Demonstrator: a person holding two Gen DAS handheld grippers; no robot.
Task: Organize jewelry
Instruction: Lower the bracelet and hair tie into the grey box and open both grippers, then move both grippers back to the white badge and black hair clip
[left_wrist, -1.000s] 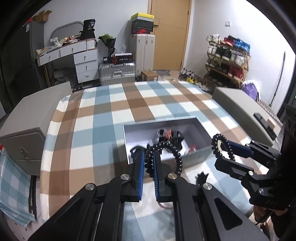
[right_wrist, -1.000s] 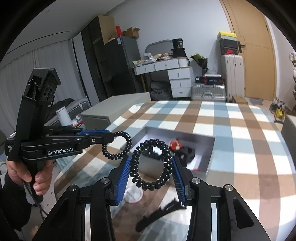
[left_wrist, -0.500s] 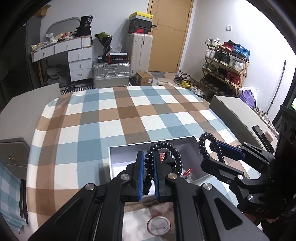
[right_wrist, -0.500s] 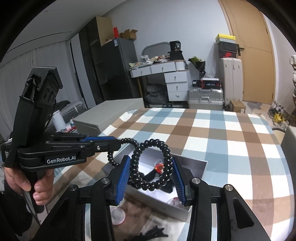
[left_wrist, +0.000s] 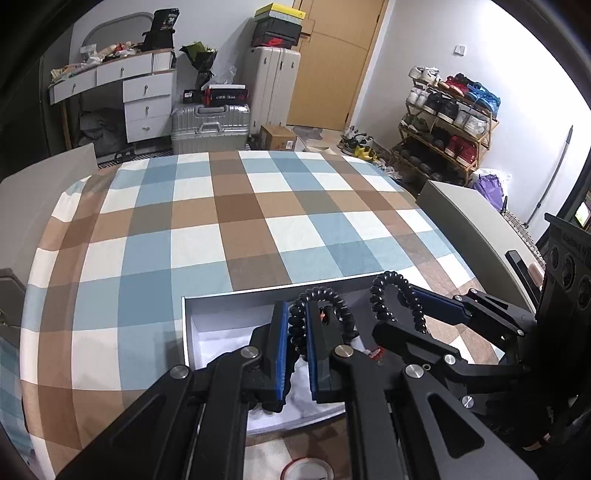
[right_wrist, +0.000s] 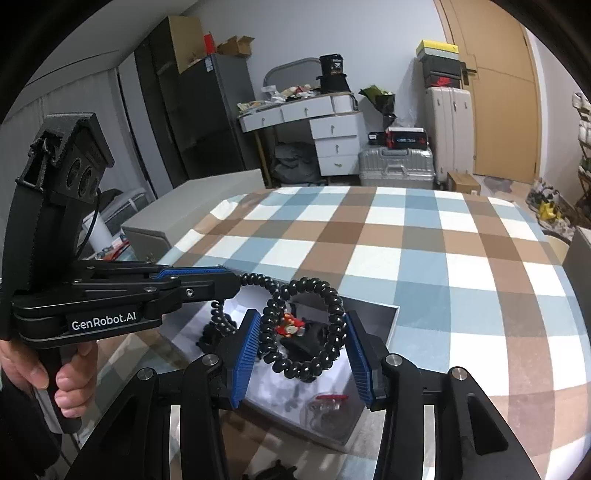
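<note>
Pinching one stretch of a black coiled band (left_wrist: 325, 295) with the left hand-held gripper (left_wrist: 297, 314), blue pads drawn almost together so that the coil is standing up as a small arch above the fingertips

Cradling a second loop of the same band (right_wrist: 334, 314) with the right hand-held gripper (right_wrist: 301, 317), jaws about half spread, the ring of beads spanning the gap and touching both blue pads

Linking the two hand-held grippers by a short run of coil, seen in the right wrist view curving from the left tool's tip down and across to the ring

Hovering both tools, tilted downward, over an open grey box (left_wrist: 229, 295) with a white lining, the band hanging above its inside and not resting in it

Sitting the box on the checked bed (left_wrist: 236, 221), near the bed's near edge and a little toward its right side, the far half of the cover lying bare

Showing a small red piece (right_wrist: 290, 326) and some dark items inside the box, right under the ring, too small to tell apart

Wrapping a person's hand (right_wrist: 66, 380) around the left tool's grip at the left edge of the right wrist view
</note>
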